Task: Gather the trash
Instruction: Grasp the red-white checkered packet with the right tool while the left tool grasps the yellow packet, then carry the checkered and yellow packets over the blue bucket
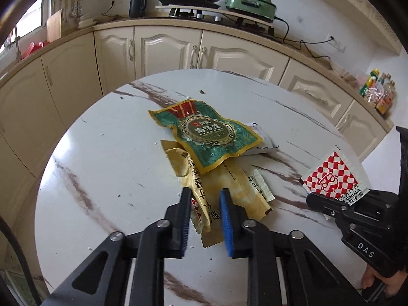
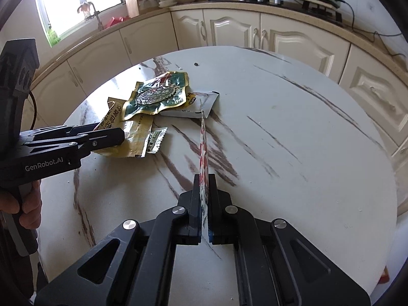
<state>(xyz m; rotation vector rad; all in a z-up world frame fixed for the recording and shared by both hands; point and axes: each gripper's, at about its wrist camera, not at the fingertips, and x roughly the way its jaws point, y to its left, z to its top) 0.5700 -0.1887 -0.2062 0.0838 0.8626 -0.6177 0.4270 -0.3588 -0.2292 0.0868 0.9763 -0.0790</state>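
Marble table [image 2: 293, 140]: right tongs [image 2: 204, 186] clamp checkered packet [image 1: 334, 176]; left tongs [image 1: 205, 196] gape, seemingly astride yellow wrapper [image 1: 227, 186].

The white rectangular sachet [image 1: 262, 148] is mostly buried under the green foil snack packet [image 1: 211, 137], so its print can't be read. The red-and-white checkered wrapper [image 2: 204, 150] shows only edge-on from the right wrist. The crumpled gold foil wrapper [image 1: 204, 204] is partly covered by the left gripper [image 1: 205, 196].
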